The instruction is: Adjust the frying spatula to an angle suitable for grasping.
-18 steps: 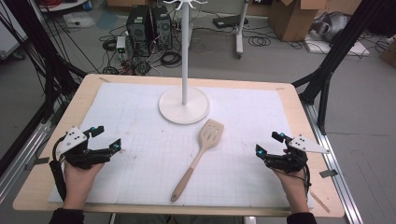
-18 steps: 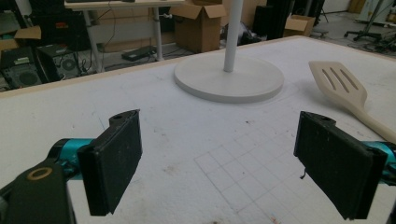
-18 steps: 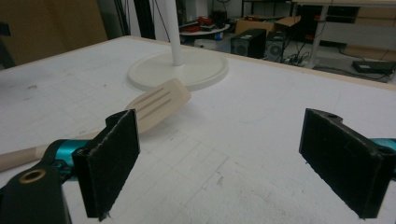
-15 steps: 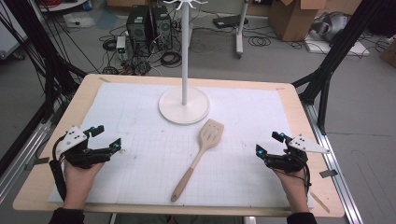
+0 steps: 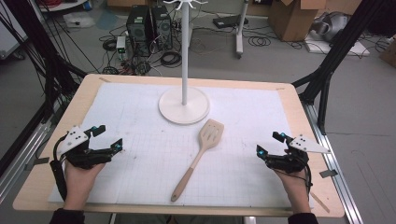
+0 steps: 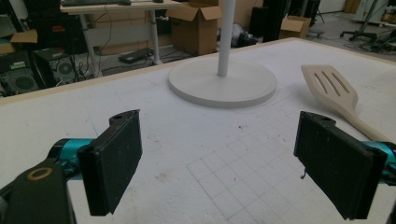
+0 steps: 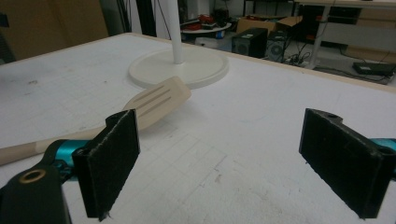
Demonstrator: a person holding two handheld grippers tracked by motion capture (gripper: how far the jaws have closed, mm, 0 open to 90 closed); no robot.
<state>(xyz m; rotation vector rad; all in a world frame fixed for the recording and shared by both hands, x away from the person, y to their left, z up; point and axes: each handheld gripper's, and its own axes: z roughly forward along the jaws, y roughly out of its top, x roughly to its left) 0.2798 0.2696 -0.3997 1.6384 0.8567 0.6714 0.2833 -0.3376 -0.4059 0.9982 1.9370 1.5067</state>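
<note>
A wooden slotted spatula (image 5: 198,156) lies flat on the white mat in the middle of the table, blade toward the stand; it also appears as the spatula (image 6: 336,95) and the spatula (image 7: 149,105) in the gripper views. A white stand (image 5: 184,105) with a round base and tall pole rises at the back centre. My left gripper (image 5: 108,138) rests open at the left of the mat, with its jaws wide apart and empty. My right gripper (image 5: 270,143) rests open at the right, also empty. Both are well clear of the spatula.
The white gridded mat (image 5: 140,112) covers most of the wooden table (image 5: 42,177). Black frame legs stand at the table's left and right. Computers, cables and cardboard boxes lie on the floor beyond the far edge.
</note>
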